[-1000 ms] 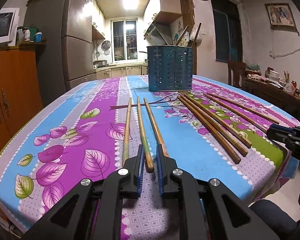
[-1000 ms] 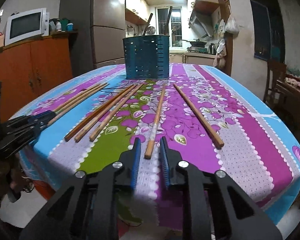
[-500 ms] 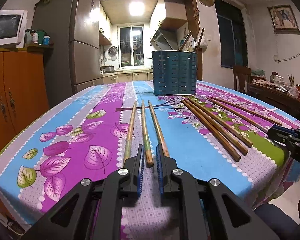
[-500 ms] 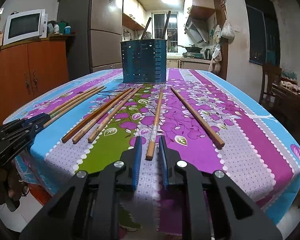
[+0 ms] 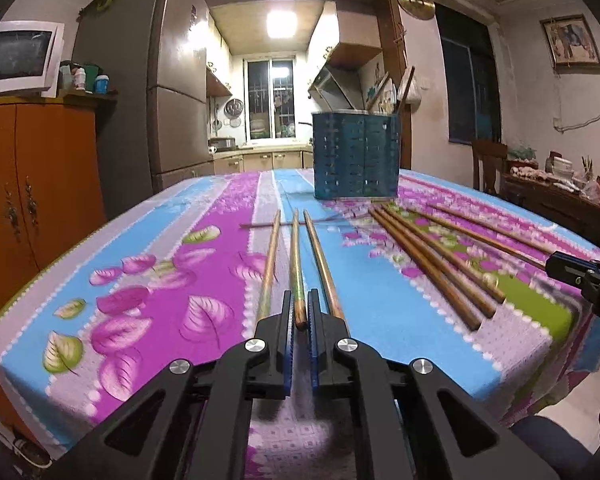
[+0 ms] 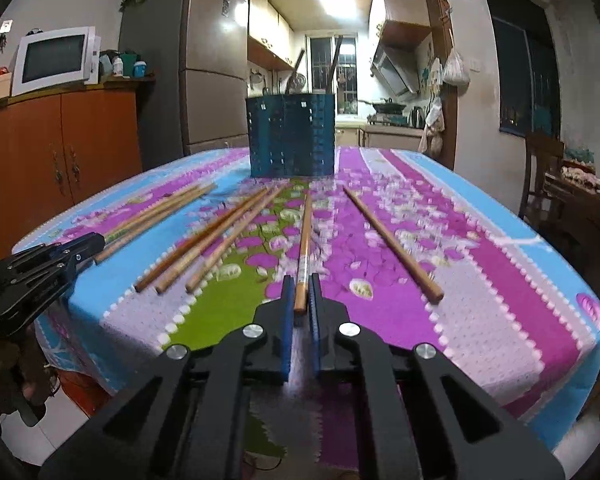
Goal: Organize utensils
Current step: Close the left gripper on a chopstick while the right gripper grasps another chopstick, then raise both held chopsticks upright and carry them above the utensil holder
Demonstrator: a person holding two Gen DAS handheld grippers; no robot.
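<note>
Wooden chopsticks lie in rows on the flowered tablecloth [image 5: 148, 280], in front of a blue perforated utensil holder [image 5: 356, 156] with a few sticks standing in it. My left gripper [image 5: 299, 308] is closing its jaws on the near end of the middle chopstick [image 5: 295, 256] of three, and the pads press it. In the right wrist view my right gripper [image 6: 300, 292] is closing on the near end of a pale chopstick [image 6: 306, 236], also pinched between the pads. The holder [image 6: 292, 136] stands at the far end. Each gripper shows at the edge of the other view.
Dark chopsticks [image 5: 428, 256] lie right of my left gripper. A lone chopstick [image 6: 392, 240] lies right of my right gripper and three more [image 6: 216, 240] to its left. An orange cupboard [image 5: 40, 184], a fridge [image 5: 172, 100] and a wooden chair [image 6: 544, 176] surround the table.
Both grippers' jaws have drawn in onto the chopstick ends between them. Both views have tipped slightly, so the table looks flatter and the holder stands higher in the picture.
</note>
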